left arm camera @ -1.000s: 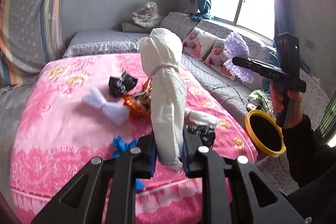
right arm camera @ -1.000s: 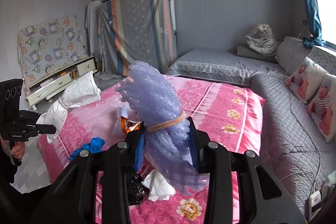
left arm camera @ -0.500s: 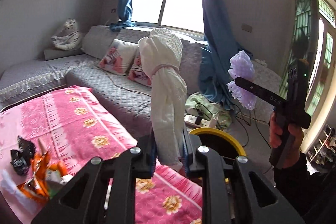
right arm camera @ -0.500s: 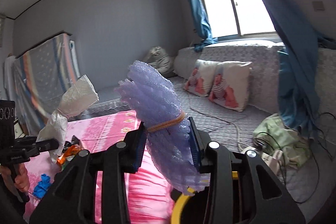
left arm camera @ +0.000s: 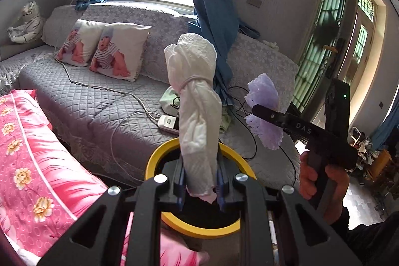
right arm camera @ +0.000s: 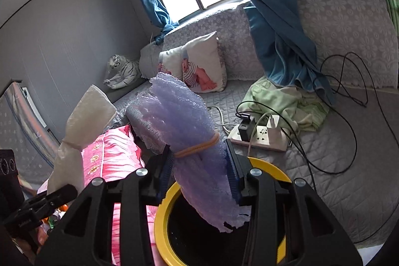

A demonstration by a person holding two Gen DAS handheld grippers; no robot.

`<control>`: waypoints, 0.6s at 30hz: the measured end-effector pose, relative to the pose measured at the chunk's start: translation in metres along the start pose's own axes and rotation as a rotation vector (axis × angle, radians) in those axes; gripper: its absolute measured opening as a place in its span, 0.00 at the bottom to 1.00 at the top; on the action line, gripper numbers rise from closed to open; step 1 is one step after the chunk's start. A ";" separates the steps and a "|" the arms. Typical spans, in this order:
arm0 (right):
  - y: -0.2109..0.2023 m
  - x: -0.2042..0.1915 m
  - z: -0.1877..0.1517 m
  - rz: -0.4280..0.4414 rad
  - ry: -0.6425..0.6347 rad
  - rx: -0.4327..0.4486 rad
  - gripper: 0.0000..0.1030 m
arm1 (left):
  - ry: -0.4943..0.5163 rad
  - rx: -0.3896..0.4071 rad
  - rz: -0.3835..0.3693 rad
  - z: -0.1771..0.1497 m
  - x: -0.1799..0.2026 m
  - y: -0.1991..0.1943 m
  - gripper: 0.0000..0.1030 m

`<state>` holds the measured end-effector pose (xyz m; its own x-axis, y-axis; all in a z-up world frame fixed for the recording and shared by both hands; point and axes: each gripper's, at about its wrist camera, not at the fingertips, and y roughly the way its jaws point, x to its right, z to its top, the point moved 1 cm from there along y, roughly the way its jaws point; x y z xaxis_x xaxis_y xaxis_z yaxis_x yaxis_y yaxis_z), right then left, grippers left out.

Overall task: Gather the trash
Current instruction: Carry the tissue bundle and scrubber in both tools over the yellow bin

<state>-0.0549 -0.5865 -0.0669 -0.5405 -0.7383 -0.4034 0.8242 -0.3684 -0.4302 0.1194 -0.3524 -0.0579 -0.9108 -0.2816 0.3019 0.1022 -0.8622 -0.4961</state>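
My left gripper (left arm camera: 200, 181) is shut on a white paper bundle (left arm camera: 197, 101) tied with a band, which stands upright over the yellow-rimmed black bin (left arm camera: 154, 161). In the left wrist view the right gripper (left arm camera: 264, 111) sits to the right in a person's hand, with a purple foam bundle (left arm camera: 264, 91) in it. In the right wrist view my right gripper (right arm camera: 200, 166) clamps that purple foam bundle (right arm camera: 179, 111) at its orange band, and the bundle's lower end hangs over the bin's rim (right arm camera: 162, 211). The white bundle (right arm camera: 84, 116) shows at the left.
The bin stands between a pink bedspread (left arm camera: 30, 146) and a grey quilted sofa (left arm camera: 94, 101). On the sofa lie a white power strip (right arm camera: 261, 138) with black and white cables, a green cloth (right arm camera: 281, 96) and two printed pillows (left arm camera: 104, 54). A blue curtain (right arm camera: 274, 24) hangs behind.
Both grippers have swung from over the pink bed to the right, carrying their bundles. They now sit above the yellow-rimmed bin, lower and closer to it than before.
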 end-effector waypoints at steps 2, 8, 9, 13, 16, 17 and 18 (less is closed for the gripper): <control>0.006 0.006 -0.006 0.007 0.056 -0.021 0.37 | -0.015 -0.018 -0.014 -0.003 -0.002 0.015 0.17; 0.028 0.028 -0.020 -0.025 0.138 -0.107 0.37 | -0.069 -0.077 -0.037 -0.013 -0.008 0.052 0.17; 0.031 0.030 -0.023 -0.031 0.141 -0.116 0.37 | -0.074 -0.089 -0.034 -0.015 -0.008 0.057 0.17; 0.039 0.037 -0.029 -0.048 0.152 -0.145 0.38 | -0.084 -0.131 -0.031 -0.025 -0.011 0.074 0.17; 0.045 0.040 -0.032 -0.057 0.156 -0.165 0.39 | -0.095 -0.155 -0.032 -0.028 -0.012 0.082 0.17; 0.047 0.042 -0.033 -0.055 0.163 -0.175 0.40 | -0.101 -0.159 -0.033 -0.029 -0.013 0.083 0.17; 0.049 0.043 -0.034 -0.053 0.171 -0.182 0.41 | -0.104 -0.162 -0.033 -0.029 -0.014 0.084 0.17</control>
<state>-0.0437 -0.6169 -0.1330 -0.6153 -0.6091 -0.5003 0.7584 -0.2843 -0.5865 0.1290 -0.4083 -0.1277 -0.8654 -0.3034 0.3987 -0.0005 -0.7952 -0.6064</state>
